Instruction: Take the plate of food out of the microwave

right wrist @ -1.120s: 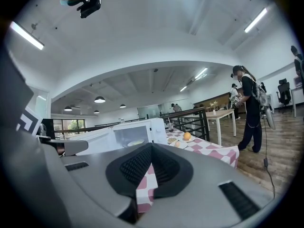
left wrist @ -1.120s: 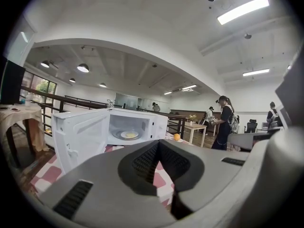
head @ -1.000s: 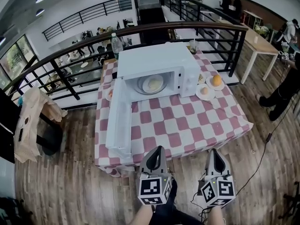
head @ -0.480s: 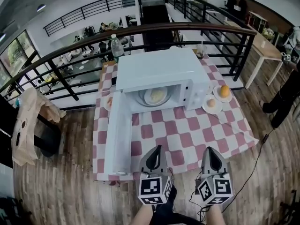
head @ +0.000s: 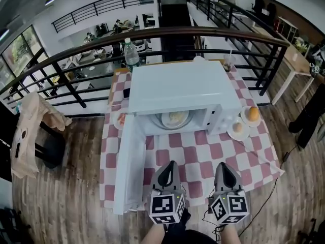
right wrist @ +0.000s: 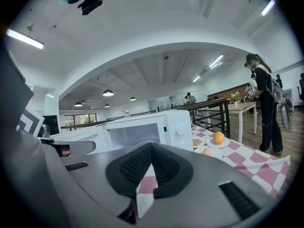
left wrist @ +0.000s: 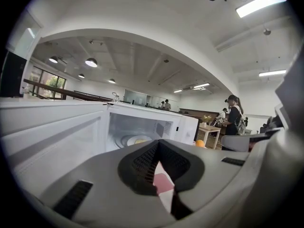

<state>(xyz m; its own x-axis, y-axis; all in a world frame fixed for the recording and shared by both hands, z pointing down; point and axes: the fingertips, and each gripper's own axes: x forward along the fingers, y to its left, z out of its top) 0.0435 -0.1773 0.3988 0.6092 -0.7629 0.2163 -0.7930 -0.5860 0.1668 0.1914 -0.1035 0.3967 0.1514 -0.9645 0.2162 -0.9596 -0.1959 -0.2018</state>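
A white microwave (head: 183, 93) stands on the red-and-white checked table (head: 203, 156), its door (head: 129, 166) swung open to the left. Inside lies the plate of food (head: 175, 118), pale with a yellowish heap; it also shows in the left gripper view as the plate (left wrist: 135, 139). My left gripper (head: 167, 173) and right gripper (head: 223, 173) hover side by side over the table's near edge, short of the microwave, both shut with nothing between the jaws. The right gripper view shows the microwave (right wrist: 142, 129) ahead to the left.
To the microwave's right sit a plate with an orange (head: 252, 114) and a plate with a smaller fruit (head: 236, 128). Another small plate (head: 121, 118) lies to its left. A water bottle (head: 131, 53) stands behind. A black railing (head: 76, 52) runs behind the table. A person (right wrist: 263, 103) stands far right.
Both grippers and the camera have come forward toward the table; the microwave looms larger and closer. Both pairs of jaws stay shut.
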